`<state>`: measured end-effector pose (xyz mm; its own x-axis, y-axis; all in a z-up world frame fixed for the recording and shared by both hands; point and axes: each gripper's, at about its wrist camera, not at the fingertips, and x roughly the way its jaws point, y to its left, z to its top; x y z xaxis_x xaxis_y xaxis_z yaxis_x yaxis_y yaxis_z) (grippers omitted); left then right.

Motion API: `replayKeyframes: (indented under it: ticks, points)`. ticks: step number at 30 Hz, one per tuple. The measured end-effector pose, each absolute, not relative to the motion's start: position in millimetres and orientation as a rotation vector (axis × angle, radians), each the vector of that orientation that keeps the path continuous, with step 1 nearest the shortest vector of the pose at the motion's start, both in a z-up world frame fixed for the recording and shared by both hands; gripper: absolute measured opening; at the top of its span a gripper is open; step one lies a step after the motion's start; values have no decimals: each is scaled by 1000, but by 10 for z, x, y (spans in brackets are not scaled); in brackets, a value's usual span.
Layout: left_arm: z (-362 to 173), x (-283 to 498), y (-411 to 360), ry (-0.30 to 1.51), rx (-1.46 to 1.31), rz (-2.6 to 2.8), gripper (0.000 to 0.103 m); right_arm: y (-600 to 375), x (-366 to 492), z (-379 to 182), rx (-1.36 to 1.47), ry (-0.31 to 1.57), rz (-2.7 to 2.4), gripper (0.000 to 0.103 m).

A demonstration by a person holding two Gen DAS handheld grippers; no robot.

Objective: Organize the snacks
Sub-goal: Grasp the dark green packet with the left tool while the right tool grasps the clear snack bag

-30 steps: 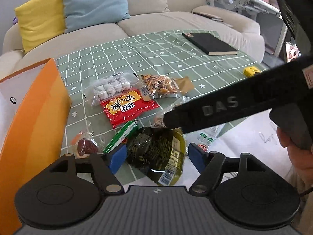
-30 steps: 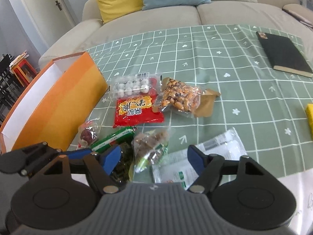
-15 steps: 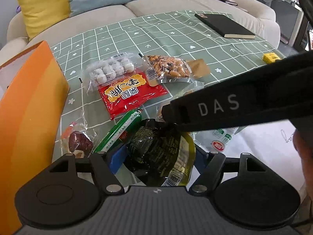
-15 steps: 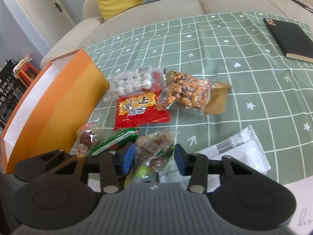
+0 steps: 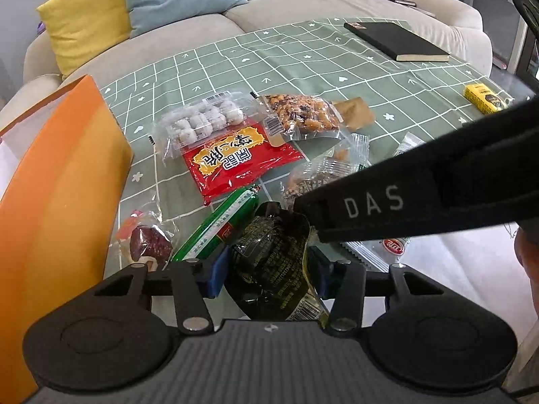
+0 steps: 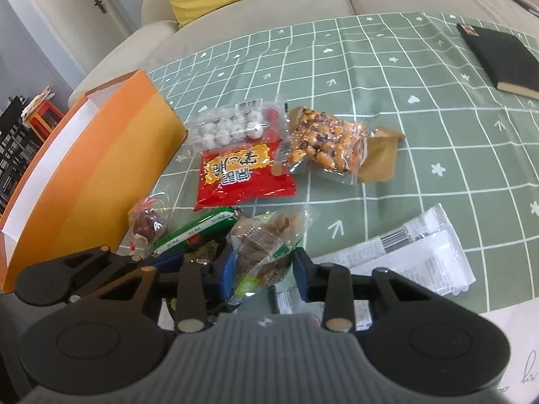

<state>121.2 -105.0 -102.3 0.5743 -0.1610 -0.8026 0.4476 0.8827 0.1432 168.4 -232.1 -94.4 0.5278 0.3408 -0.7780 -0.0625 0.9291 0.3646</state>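
Snack packets lie heaped on a green checked tablecloth (image 5: 303, 57). My left gripper (image 5: 267, 271) is shut on a dark green and yellow packet (image 5: 273, 262). My right gripper (image 6: 262, 267) is shut on a clear bag of brown snacks (image 6: 266, 239), which also shows in the left wrist view (image 5: 320, 175). The right gripper's black body (image 5: 421, 195) crosses the left wrist view just above the dark packet. Beside them lie a green sausage stick (image 5: 219, 225), a red date packet (image 5: 146, 244), a red packet (image 5: 235, 158), a tray of white balls (image 5: 202, 121) and a nut bag (image 5: 299, 114).
An open orange box (image 6: 87, 175) stands at the left, close to the heap. White sachets (image 6: 414, 252) lie at the right. A black notebook (image 5: 397, 42) and a small yellow box (image 5: 483, 97) lie farther off. A sofa with cushions stands behind the table.
Both grippers moved down and forward into the heap and closed: the left on the dark packet, the right on the clear bag of brown snacks.
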Motion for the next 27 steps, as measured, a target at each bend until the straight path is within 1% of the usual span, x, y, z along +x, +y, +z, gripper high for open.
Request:
replayKeyframes:
  ticks: [10, 27]
  points:
    - [-906, 1088, -930, 885, 312, -340, 55, -2353, 1631, -829, 285, 963, 235, 30]
    - [-377, 886, -533, 817, 174, -266, 55, -2329, 1276, -571, 232, 891, 280, 29]
